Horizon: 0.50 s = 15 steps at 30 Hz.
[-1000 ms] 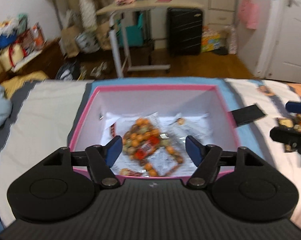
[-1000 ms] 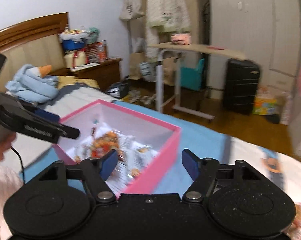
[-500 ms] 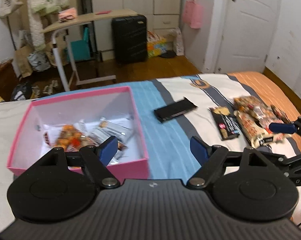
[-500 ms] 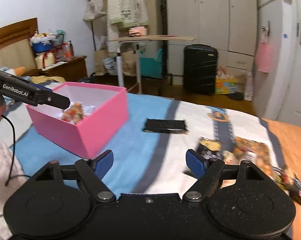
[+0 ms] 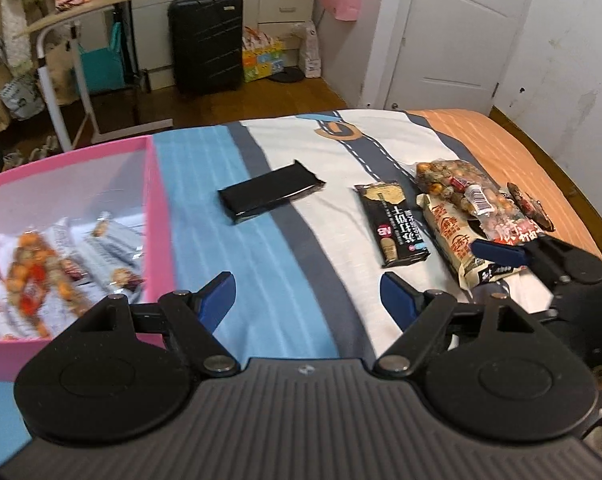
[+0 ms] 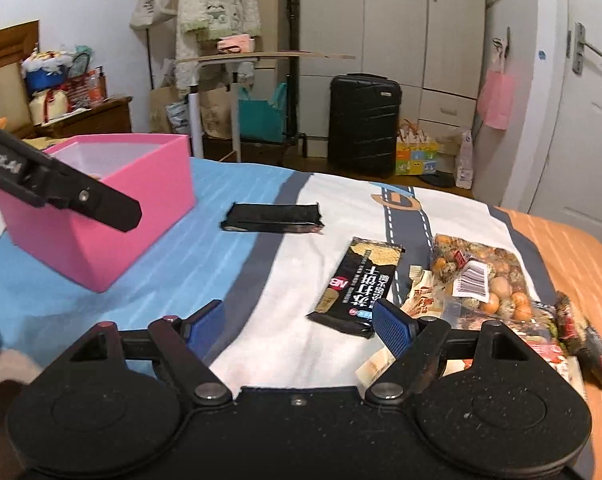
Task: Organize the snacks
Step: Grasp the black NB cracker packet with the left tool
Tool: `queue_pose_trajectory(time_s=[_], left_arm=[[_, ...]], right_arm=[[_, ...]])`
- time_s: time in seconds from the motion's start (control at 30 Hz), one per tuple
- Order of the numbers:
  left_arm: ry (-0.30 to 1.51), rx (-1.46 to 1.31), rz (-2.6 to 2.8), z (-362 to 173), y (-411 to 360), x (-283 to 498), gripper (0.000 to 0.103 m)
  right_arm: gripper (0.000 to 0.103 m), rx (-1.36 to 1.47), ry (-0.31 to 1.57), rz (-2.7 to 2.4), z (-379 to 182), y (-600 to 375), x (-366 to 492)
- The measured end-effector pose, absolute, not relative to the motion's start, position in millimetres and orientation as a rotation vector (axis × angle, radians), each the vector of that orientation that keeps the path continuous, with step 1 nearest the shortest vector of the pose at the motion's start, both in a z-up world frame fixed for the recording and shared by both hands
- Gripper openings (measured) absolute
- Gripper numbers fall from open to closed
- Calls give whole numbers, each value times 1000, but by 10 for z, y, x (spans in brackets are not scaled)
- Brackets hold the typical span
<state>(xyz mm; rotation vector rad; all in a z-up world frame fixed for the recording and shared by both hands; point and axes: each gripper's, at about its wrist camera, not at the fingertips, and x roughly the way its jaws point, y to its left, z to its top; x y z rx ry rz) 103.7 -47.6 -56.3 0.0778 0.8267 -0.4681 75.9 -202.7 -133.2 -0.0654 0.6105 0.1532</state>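
A pink box (image 5: 153,200) sits on the bed at the left and holds several snack packets (image 5: 33,276); it also shows in the right wrist view (image 6: 101,236). A plain black packet (image 5: 269,192) (image 6: 273,218) lies mid-bed. A black cracker pack (image 5: 397,224) (image 6: 357,284) lies to its right, beside a pile of nut and snack bags (image 5: 461,200) (image 6: 481,276). My left gripper (image 5: 309,300) is open and empty above the blue stripe. My right gripper (image 6: 297,324) is open and empty, close to the cracker pack and the pile.
The bedspread (image 5: 301,248) has blue, white and orange bands. Beyond the bed's far edge are a black suitcase (image 5: 207,40), a rolling side table (image 5: 81,12) and a white door (image 5: 453,32). A nightstand (image 6: 89,116) stands at the left.
Both grippers have swung right, away from the pink box and toward the loose snacks on the white band. Both stay open and empty.
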Motion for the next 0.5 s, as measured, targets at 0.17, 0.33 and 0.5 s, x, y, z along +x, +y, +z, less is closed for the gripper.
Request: queue_pose_trajectory(time_s=[0.17, 0.33, 0.5], left_arm=[[864, 34, -488, -776, -691, 1277, 75], [903, -53, -521, -983, -885, 1548, 69], [930, -86, -552, -1211, -1122, 1741, 60]], right_arm=[[84, -49, 639, 150, -1548, -2095, 1017], [83, -59, 662, 128, -1674, -2076, 1256], [83, -145, 671, 30, -1813, -1943, 1394]])
